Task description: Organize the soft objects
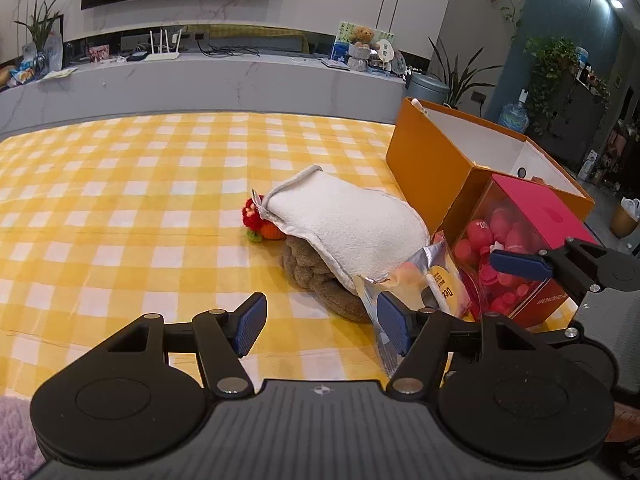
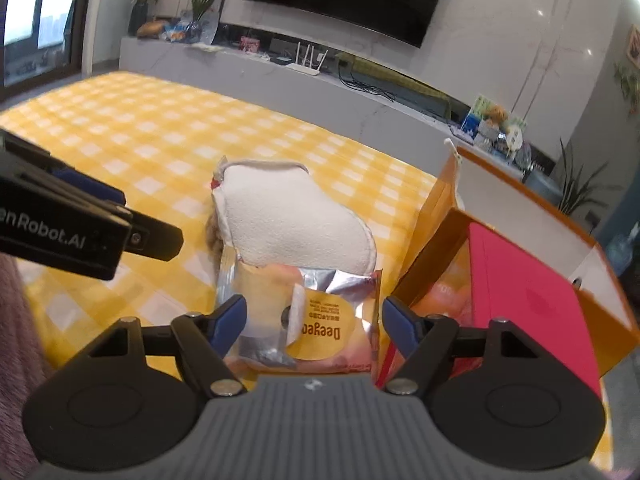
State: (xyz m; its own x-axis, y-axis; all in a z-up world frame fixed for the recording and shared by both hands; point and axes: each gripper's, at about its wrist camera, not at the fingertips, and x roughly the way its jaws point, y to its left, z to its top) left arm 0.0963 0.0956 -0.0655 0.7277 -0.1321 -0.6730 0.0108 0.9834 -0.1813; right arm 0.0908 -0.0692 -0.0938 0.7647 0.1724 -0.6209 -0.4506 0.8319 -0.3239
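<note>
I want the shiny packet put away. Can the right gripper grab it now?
Probably yes. The right gripper is open, with the shiny packet lying between its fingers. Only the white cloth overlaps the packet's far edge, and the pink box sits close beside.

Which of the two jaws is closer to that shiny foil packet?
Right. The right gripper has its open jaws either side of the foil packet; the left gripper, also open, sits just beside the packet's left edge.
</note>
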